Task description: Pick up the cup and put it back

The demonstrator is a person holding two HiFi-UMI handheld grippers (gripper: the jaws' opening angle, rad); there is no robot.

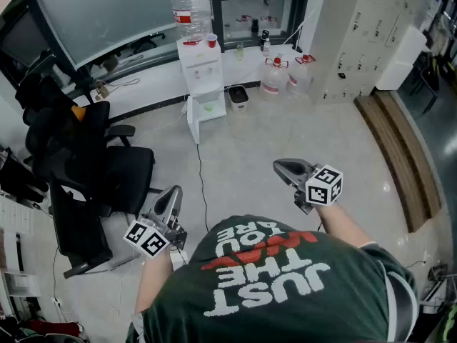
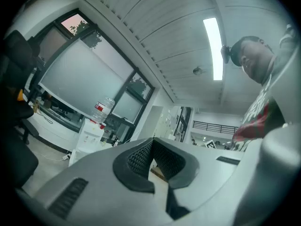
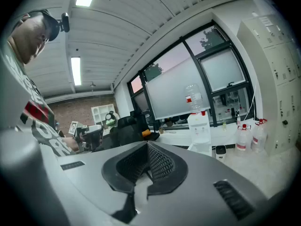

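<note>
head view, nearest first: green shirt (image 1: 271, 284) across the bottom edge, both arms out ahead. left gripper (image 1: 170, 195) low on the left, jaws pressed together with nothing between them. same in the left gripper view, ribbed pads (image 2: 138, 159) meeting at the tip. right gripper (image 1: 280, 167) a touch further forward on the right, closed tight and empty too, pads (image 3: 160, 164) nipped together in the right gripper view. carried closed most likely because nothing within reach yet; a plain walking-up posture.

onward: bare floor (image 1: 285, 131), black office chairs (image 1: 86, 170) off to the left, a cable (image 1: 202, 177) trailing over the tiles toward the white water dispenser (image 1: 200, 91). and there, the target: red cup (image 1: 212, 41) perched on the dispenser's top, just beside the big upturned bottle (image 1: 191, 9), well apart from both grippers. beyond, water jugs (image 1: 275, 77) below the window, lockers (image 1: 357, 34) on the right.

judged stage: approach, pickup not yet begun. next, probably: closing the gap, opening one gripper before the reach, going in level to avoid knocking that light cup off its narrow perch.
</note>
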